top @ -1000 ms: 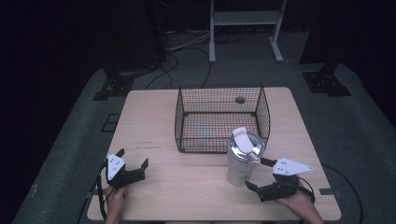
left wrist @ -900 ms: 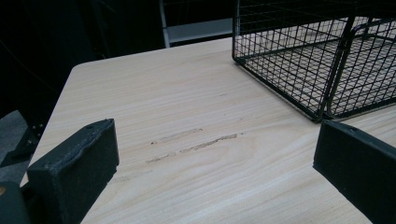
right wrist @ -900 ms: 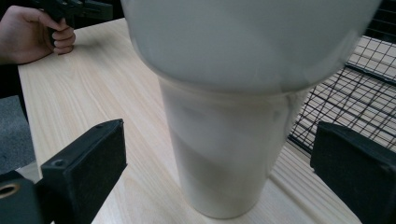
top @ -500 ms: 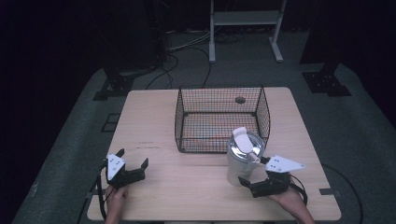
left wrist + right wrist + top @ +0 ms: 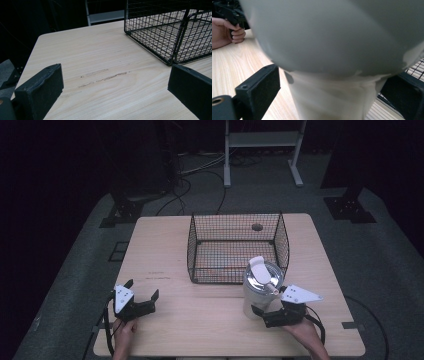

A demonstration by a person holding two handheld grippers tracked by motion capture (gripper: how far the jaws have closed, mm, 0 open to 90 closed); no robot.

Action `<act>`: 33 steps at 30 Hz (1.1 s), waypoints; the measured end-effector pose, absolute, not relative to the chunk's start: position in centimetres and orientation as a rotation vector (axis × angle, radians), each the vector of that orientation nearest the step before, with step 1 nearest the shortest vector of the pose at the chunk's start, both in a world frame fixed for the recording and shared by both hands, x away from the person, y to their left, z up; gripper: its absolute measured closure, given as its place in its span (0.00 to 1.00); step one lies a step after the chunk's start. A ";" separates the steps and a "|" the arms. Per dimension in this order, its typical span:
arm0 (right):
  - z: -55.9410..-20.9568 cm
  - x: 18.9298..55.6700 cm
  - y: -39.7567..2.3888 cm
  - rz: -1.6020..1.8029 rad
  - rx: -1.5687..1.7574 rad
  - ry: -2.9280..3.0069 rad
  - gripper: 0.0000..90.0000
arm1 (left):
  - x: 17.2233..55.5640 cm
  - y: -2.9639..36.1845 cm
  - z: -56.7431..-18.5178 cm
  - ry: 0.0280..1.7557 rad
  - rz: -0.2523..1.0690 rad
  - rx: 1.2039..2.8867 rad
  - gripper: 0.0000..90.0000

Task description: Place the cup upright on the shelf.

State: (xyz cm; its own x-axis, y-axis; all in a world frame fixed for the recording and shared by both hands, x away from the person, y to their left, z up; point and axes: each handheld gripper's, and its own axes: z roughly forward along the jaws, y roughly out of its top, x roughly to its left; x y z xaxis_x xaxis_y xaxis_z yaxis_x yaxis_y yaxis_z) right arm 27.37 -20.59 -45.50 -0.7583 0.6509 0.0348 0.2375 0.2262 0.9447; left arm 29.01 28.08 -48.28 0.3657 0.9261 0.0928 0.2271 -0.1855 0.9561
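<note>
1. High view: white tumbler [image 5: 261, 290] stands upright on bench [image 5: 200, 320], long axis vertical, just outside basket [image 5: 235, 247].
2. Right gripper [image 5: 265, 316] fingers spread wide around tumbler base.
3. Left gripper [image 5: 142, 292] fingers wide, empty.

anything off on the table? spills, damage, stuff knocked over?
Only minor wear: dark scuff marks on the table in front of the left hand-held gripper. The white jug stands upright beside the wire basket; no spills.

A black wire-mesh basket [image 5: 235, 247] with a square grid pattern sits at twelve o'clock on the pale, wood-grained table [image 5: 165, 250]; the white lidded tumbler [image 5: 260, 290] stands at four.
</note>
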 end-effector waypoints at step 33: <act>-45.5 28.1 -19.7 1.541 0.760 2.139 0.10 | 29.0 28.2 -48.3 1.043 0.900 1.648 0.00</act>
State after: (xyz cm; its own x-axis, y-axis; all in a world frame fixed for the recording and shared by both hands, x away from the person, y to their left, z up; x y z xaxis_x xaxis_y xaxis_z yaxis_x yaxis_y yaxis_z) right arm 28.13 -19.73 -45.47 -0.7747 0.6324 -0.0030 0.1973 0.2463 0.9489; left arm 29.03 28.17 -48.26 0.3646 0.9268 0.0900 0.2250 -0.1814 0.9573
